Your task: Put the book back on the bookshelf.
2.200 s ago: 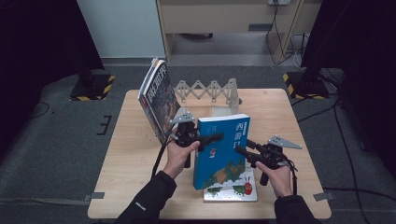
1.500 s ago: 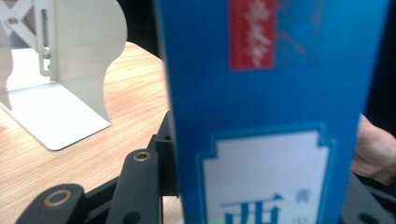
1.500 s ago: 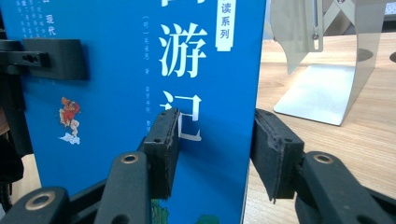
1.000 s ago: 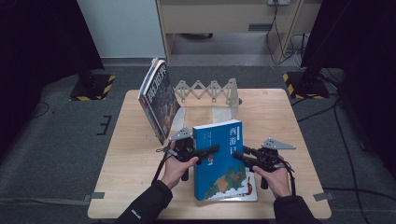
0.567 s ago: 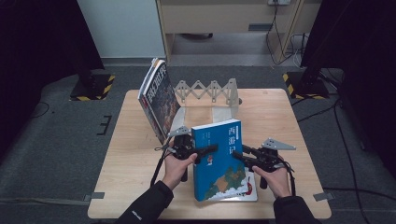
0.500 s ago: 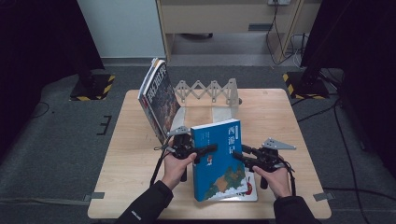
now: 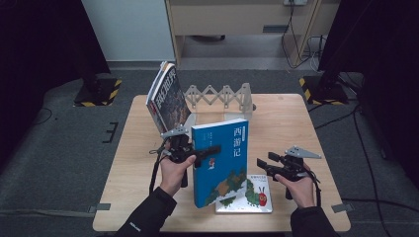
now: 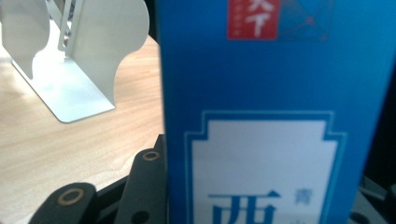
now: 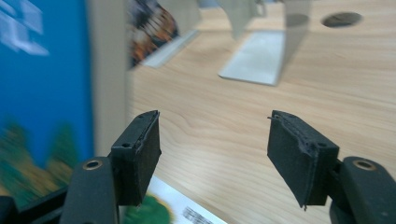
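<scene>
A tall blue book (image 7: 220,163) stands upright near the table's front, its lower edge over a flat caterpillar picture book (image 7: 247,196). My left gripper (image 7: 213,150) is shut on the blue book's left side, about mid-height. In the left gripper view the cover (image 8: 271,116) is right against the camera, with one black finger (image 8: 145,179) to its left. My right gripper (image 7: 260,163) hovers just right of the book, and in its own view (image 9: 215,149) it is open with nothing in it. That view has the blue book (image 9: 42,93) at its left.
Several books (image 7: 165,98) lean at the back left of the wooden table (image 7: 296,118). A white expanding book rack (image 7: 220,94) with metal bookends (image 8: 88,60) (image 9: 261,56) stands behind the blue book. Bare wood lies on the right.
The right gripper has come off the blue book's right edge and drawn back slightly to the right. The left gripper keeps the book, which now stands a little higher and straighter.
</scene>
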Action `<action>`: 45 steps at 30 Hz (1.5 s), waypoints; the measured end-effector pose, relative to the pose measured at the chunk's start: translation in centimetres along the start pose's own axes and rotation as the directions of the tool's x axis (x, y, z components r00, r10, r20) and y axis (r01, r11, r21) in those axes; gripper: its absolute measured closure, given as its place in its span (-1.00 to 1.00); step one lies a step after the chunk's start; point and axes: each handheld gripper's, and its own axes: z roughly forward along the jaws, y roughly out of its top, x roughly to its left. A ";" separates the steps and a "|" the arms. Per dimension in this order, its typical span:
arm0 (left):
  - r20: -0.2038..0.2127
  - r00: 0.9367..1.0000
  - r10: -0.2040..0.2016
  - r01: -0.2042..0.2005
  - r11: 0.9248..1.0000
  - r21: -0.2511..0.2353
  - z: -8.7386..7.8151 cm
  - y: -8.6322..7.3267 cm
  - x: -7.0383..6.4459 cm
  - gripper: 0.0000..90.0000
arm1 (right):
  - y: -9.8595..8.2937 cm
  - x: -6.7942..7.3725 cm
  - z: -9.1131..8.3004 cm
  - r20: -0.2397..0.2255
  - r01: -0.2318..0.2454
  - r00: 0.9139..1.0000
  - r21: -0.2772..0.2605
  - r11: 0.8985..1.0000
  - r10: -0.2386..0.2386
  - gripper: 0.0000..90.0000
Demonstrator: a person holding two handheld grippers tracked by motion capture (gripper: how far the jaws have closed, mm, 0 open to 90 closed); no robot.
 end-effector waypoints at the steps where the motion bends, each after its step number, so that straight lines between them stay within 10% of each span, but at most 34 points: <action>1: 0.000 1.000 0.000 0.000 1.000 0.000 0.0 0.0 0.0 0.36 | 0.0 0.0 0.0 0.000 0.000 1.000 0.000 1.000 0.000 -0.25; 9: -0.041 0.999 0.022 -0.024 0.999 -0.047 -2.1 1.4 0.0 0.36 | -0.4 -1.4 -0.5 0.132 0.035 0.990 0.073 0.997 -0.044 -0.39; 15: -0.110 0.994 0.028 -0.037 0.997 -0.075 -3.6 2.2 0.6 0.36 | -1.0 -3.0 -1.1 0.246 0.073 0.962 0.176 0.982 -0.115 -0.45; 34: -0.244 0.967 0.071 -0.098 0.990 -0.101 -3.6 6.3 1.8 0.36 | -2.7 -5.6 -0.7 0.341 0.035 0.929 0.302 0.953 -0.142 -0.48; 45: -0.379 0.921 0.091 -0.150 0.980 -0.129 -1.1 10.2 3.1 0.36 | -3.0 -6.0 -0.2 0.347 0.034 0.925 0.326 0.945 -0.153 -0.55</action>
